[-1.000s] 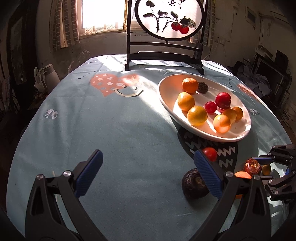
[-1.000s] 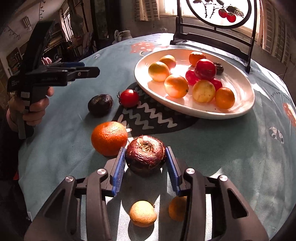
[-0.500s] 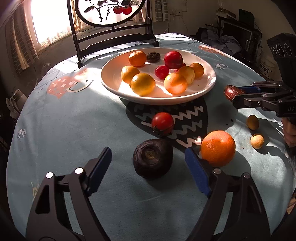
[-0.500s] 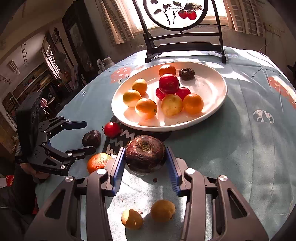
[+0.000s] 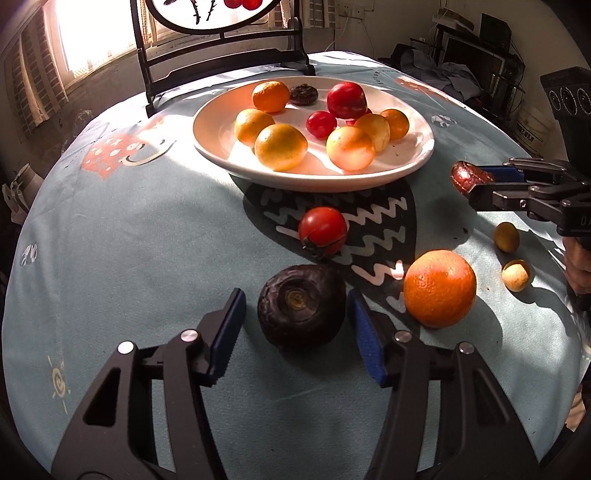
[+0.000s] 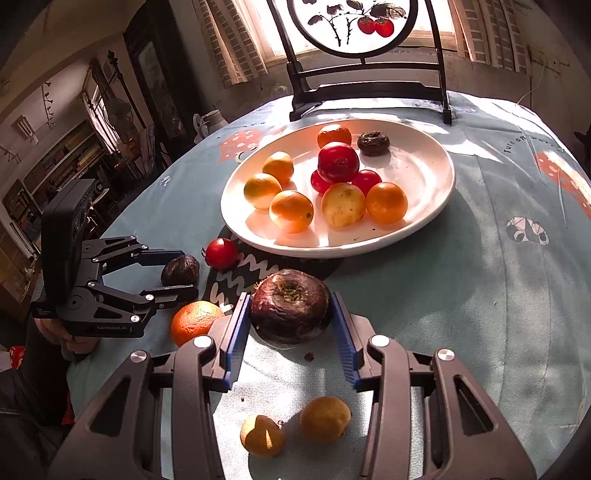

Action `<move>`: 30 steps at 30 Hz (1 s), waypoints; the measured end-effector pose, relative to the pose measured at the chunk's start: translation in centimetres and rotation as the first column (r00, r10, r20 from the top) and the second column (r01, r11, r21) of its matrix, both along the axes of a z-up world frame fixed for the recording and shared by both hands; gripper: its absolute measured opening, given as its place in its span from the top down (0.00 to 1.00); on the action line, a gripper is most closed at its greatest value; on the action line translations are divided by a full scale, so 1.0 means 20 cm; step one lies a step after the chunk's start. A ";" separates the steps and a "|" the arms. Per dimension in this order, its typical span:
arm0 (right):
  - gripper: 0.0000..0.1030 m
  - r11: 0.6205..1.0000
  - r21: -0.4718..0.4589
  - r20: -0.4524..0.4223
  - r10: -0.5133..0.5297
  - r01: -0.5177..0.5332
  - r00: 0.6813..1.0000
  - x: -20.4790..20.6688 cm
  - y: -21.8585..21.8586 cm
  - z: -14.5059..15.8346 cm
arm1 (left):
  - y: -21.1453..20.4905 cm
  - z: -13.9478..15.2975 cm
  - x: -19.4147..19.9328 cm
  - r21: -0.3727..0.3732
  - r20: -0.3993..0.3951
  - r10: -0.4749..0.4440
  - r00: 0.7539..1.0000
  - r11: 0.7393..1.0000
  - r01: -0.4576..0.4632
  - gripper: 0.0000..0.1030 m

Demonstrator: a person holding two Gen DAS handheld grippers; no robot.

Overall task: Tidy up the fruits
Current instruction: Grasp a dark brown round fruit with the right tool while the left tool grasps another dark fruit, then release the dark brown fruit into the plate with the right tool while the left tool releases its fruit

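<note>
**Two dark fruits, one between each pair of fingers**

Nearest in the left wrist view, the left gripper (image 5: 295, 314) has a dark wrinkled fruit (image 5: 301, 304) sitting on the tablecloth (image 5: 129, 240) right between its blue pads. The jaws have just been closing in, but there's still a sliver of cloth visible on each side, so no pinch. The right gripper (image 6: 290, 314) is clamped on a second dark, reddish-brown fruit (image 6: 291, 304), pads pressed to both sides.

Loose on the cloth: one big orange (image 5: 439, 288), one tomato (image 5: 323, 230) on the zigzag print, and two small yellowish fruits (image 6: 325, 419), under the right gripper.

Further back, the white plate (image 5: 221, 129) holds ten pieces: six orange-yellow ones, three red, and one small dark one. Behind it stands a round painted screen (image 6: 351, 22).
</note>
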State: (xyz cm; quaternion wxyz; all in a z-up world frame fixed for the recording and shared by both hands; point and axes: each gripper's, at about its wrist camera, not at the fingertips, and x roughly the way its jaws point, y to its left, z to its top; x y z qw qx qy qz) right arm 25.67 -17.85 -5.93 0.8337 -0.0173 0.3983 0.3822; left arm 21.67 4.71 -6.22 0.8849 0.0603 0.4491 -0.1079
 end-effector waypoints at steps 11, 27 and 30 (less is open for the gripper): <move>0.58 1.000 0.015 -0.004 0.010 -0.010 1.000 0.00 0.00 0.01 | -0.01 0.02 -0.03 -0.014 0.017 -0.008 1.000 1.000 0.008 0.56; 0.58 0.952 0.252 0.030 -0.186 0.173 0.982 0.30 -0.07 0.17 | -0.05 0.31 0.33 -0.186 0.129 0.151 0.980 0.974 -0.126 0.56; 0.58 0.944 0.238 0.006 -0.238 0.230 0.971 0.41 -0.06 0.14 | -0.08 0.33 0.46 -0.169 0.136 0.172 0.976 0.974 -0.148 0.56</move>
